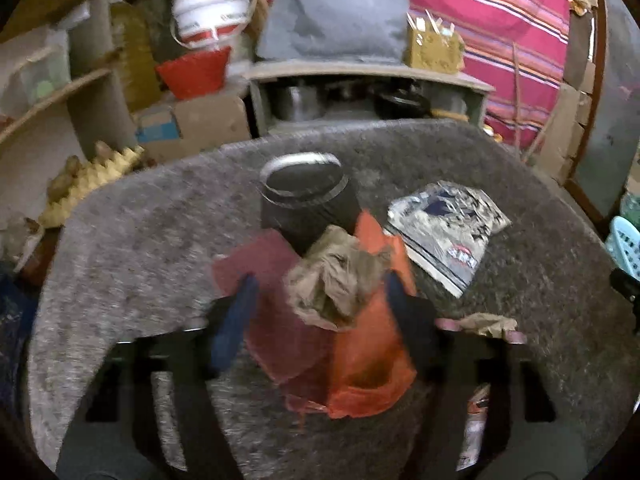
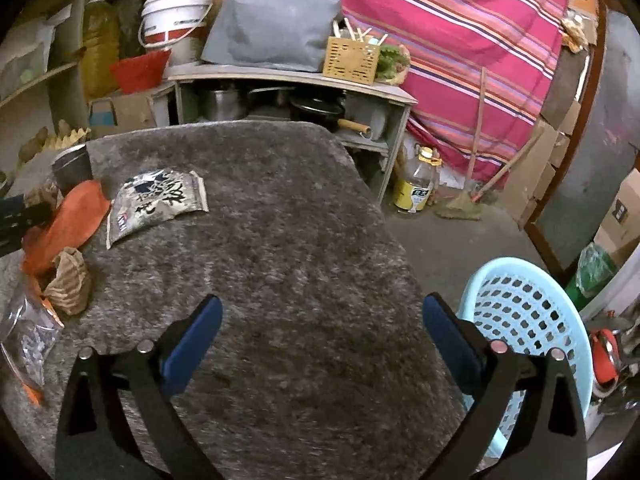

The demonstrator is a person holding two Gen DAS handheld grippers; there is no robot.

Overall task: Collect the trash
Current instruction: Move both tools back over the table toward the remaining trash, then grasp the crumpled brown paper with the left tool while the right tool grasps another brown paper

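Two claws: my left claw (image 1: 320,300) straddles the light, crushable paper wad (image 1: 336,276), not visibly pinching, while my right claw (image 2: 320,336) gapes empty over the desk (image 2: 280,240).

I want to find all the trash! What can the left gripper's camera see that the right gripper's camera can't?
Only the left wrist view shows the crumpled brown paper wad between the left gripper's blue fingers, lying on orange and dark red plastic bags.

Only the right wrist view shows the whole light blue plastic basket, the yellow-capped bottle on the floor, and the open, empty right gripper.

Both show the grey felt-covered table, the printed silver snack wrapper, the dark round tin and the white bucket.
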